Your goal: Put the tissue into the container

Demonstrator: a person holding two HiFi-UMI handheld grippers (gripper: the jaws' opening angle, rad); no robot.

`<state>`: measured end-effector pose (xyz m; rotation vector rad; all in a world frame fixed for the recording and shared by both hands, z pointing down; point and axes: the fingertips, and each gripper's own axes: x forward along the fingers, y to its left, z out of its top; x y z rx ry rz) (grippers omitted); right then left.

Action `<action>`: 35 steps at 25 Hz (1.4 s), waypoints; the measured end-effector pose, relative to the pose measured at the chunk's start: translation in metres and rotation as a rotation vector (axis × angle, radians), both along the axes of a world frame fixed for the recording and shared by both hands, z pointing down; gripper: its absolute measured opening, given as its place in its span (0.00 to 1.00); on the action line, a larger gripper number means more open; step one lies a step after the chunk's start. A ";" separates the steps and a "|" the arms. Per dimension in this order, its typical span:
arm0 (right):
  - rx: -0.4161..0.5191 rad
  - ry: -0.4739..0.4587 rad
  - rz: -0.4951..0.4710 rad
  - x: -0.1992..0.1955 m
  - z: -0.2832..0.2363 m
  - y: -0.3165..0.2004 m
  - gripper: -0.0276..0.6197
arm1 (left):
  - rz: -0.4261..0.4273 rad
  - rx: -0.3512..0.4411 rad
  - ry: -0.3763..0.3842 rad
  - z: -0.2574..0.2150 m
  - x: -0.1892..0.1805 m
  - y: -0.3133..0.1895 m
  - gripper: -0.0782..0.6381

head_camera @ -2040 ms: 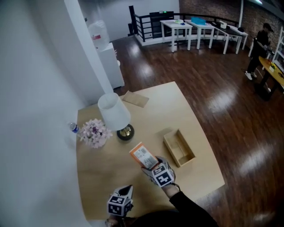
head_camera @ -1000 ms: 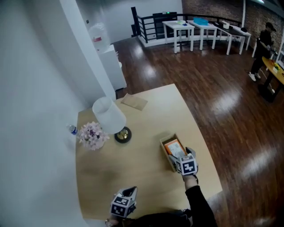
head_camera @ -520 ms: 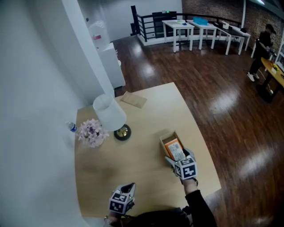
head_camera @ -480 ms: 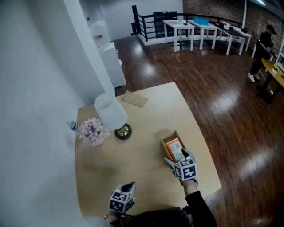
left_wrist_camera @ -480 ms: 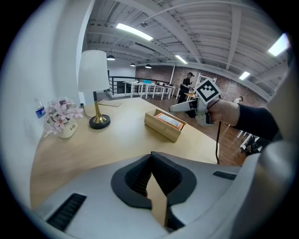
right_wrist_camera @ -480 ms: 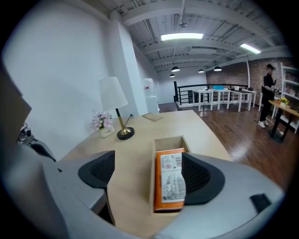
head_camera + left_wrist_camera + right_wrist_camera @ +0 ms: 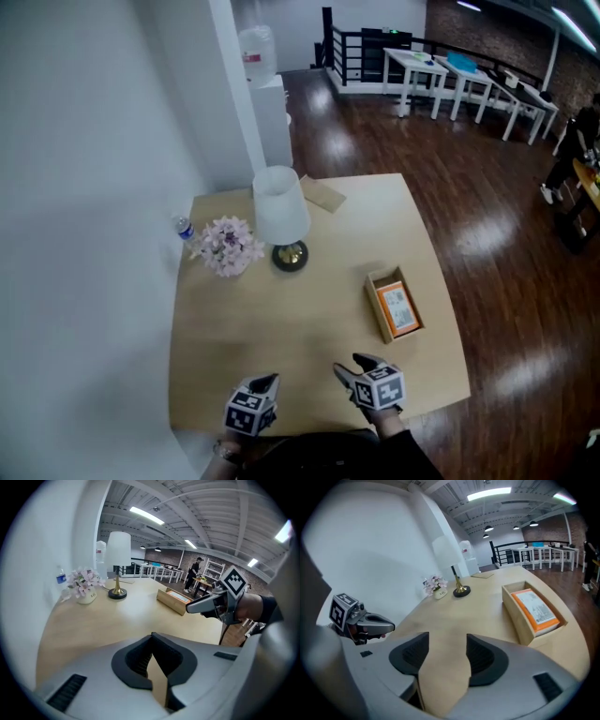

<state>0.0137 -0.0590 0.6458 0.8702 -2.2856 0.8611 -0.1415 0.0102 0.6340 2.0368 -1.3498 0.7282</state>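
Note:
An orange tissue pack [image 7: 397, 307] lies flat inside the open wooden container [image 7: 379, 311] on the right part of the table; the right gripper view shows the same tissue pack [image 7: 536, 609] in the container [image 7: 516, 613]. My right gripper [image 7: 352, 366] hovers near the table's front edge, well short of the container. Its jaws [image 7: 443, 656] are closing with nothing between them. My left gripper [image 7: 265, 382] hangs at the front left, its jaws [image 7: 153, 667] shut and empty.
A white-shaded lamp [image 7: 281, 211], a small vase of flowers [image 7: 225, 246] and a water bottle [image 7: 185, 228] stand at the table's back left by the white wall. A brown envelope [image 7: 324, 195] lies at the back edge. Dark wood floor surrounds the table [image 7: 281, 328].
My right gripper let go of the tissue pack inside the container and drew back to the front edge of the table. The left gripper stayed put.

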 end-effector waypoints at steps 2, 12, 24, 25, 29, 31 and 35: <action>-0.008 0.018 -0.034 -0.013 0.001 0.017 0.29 | -0.017 0.011 0.006 0.002 -0.011 0.011 0.11; 0.013 0.053 -0.114 -0.055 -0.003 0.070 0.05 | -0.013 0.028 0.054 0.003 -0.029 0.052 0.11; 0.034 0.077 -0.079 -0.045 -0.017 0.077 0.05 | 0.046 0.072 0.077 -0.006 -0.016 0.046 0.11; 0.034 0.075 -0.073 -0.042 -0.017 0.077 0.05 | 0.049 0.073 0.079 -0.006 -0.015 0.045 0.11; 0.040 0.072 -0.058 -0.035 -0.021 0.074 0.05 | 0.057 0.079 0.080 -0.008 -0.010 0.043 0.11; 0.041 0.071 -0.052 -0.031 -0.021 0.072 0.05 | 0.058 0.093 0.087 -0.010 -0.007 0.039 0.11; 0.041 0.070 -0.044 -0.023 -0.021 0.068 0.05 | 0.058 0.093 0.083 -0.011 -0.001 0.036 0.11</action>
